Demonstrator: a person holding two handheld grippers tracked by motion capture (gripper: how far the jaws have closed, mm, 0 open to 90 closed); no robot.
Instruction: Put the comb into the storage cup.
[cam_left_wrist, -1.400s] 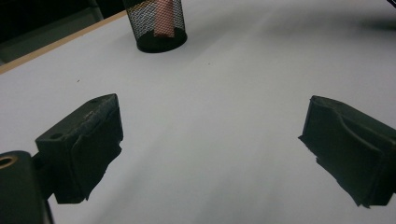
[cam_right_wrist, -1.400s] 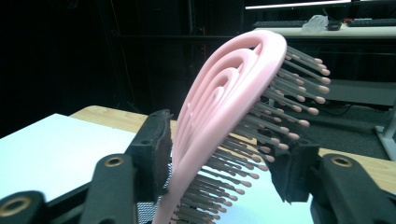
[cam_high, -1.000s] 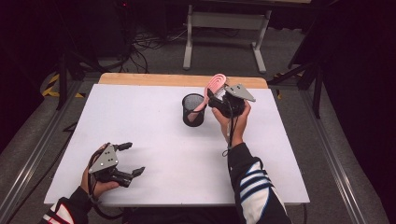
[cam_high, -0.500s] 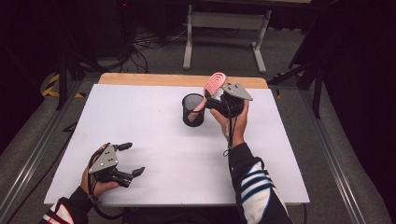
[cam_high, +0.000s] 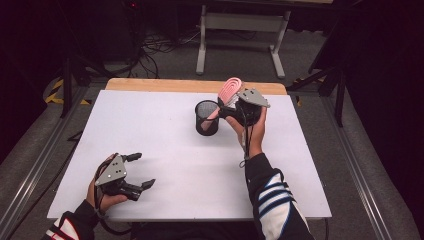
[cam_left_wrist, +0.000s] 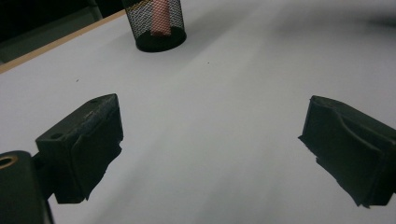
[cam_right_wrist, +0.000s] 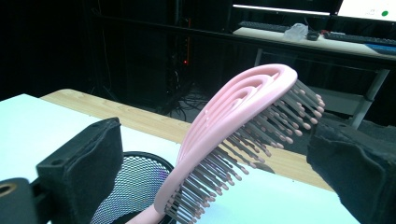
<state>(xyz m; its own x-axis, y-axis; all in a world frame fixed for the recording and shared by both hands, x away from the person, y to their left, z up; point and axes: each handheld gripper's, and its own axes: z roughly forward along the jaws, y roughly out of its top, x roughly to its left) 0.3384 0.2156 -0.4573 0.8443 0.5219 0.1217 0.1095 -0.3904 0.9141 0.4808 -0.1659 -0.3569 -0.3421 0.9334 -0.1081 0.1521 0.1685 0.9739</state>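
High view shows the pink hairbrush (cam_high: 227, 95) standing handle-down in the black mesh cup (cam_high: 206, 118), head leaning out; the right gripper (cam_high: 235, 107) sits around it, jaws spread, not pinching. The left gripper (cam_high: 139, 171) rests spread on the white table (cam_high: 165, 150), well apart

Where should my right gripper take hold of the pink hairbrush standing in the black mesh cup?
Probably the pink hairbrush by its bare neck just above the black mesh cup rim, from above. The handle sits inside the cup and the bristled head leans up and out. The right gripper is open, jaws either side.
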